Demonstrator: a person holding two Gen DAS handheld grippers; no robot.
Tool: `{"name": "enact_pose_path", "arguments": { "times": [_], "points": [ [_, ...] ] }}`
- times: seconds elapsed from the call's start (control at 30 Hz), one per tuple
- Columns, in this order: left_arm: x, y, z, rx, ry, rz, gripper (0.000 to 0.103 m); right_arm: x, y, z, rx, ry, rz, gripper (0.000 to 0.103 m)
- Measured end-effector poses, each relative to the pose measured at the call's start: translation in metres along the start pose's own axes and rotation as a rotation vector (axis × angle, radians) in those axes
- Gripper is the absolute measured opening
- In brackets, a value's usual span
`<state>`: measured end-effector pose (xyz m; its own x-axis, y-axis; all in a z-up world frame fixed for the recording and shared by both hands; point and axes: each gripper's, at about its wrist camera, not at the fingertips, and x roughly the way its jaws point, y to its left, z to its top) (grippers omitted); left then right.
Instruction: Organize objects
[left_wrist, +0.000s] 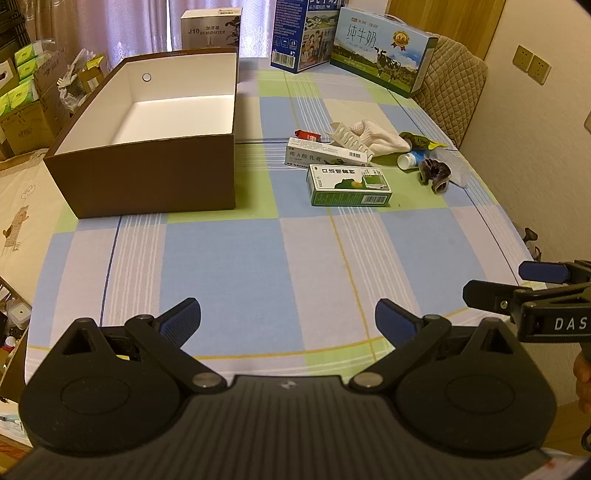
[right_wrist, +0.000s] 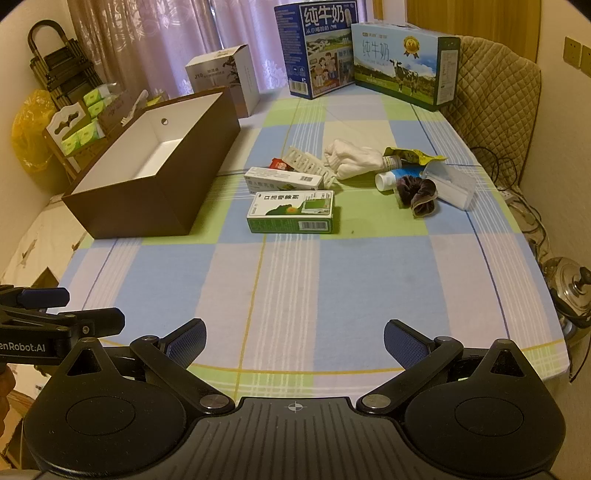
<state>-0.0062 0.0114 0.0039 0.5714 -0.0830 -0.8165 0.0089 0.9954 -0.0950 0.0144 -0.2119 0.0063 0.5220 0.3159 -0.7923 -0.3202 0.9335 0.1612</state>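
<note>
Left tongs (left_wrist: 288, 321) and right tongs (right_wrist: 294, 339) both apart, empty, green box (right_wrist: 291, 213) well ahead on bench (right_wrist: 332, 280), brown box (left_wrist: 155, 147) left.

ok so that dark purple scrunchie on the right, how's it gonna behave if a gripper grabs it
The scrunchie looks like soft gathered fabric, so it will probably squash and flop rather than hold shape. It seems light, so a push would likely slide it across the checked cloth, not roll it. It lies against the white-capped bottle, which may roll if nudged.
</note>
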Motion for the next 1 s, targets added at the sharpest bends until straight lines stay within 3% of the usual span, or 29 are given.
{"name": "enact_pose_path", "arguments": {
  "times": [1.0],
  "points": [
    [-0.005,-0.004,-0.008,0.014,0.006,-0.008,0.100,-0.005,0.003,-0.010,0.013,-0.006,-0.004,0.101]
  ]
}}
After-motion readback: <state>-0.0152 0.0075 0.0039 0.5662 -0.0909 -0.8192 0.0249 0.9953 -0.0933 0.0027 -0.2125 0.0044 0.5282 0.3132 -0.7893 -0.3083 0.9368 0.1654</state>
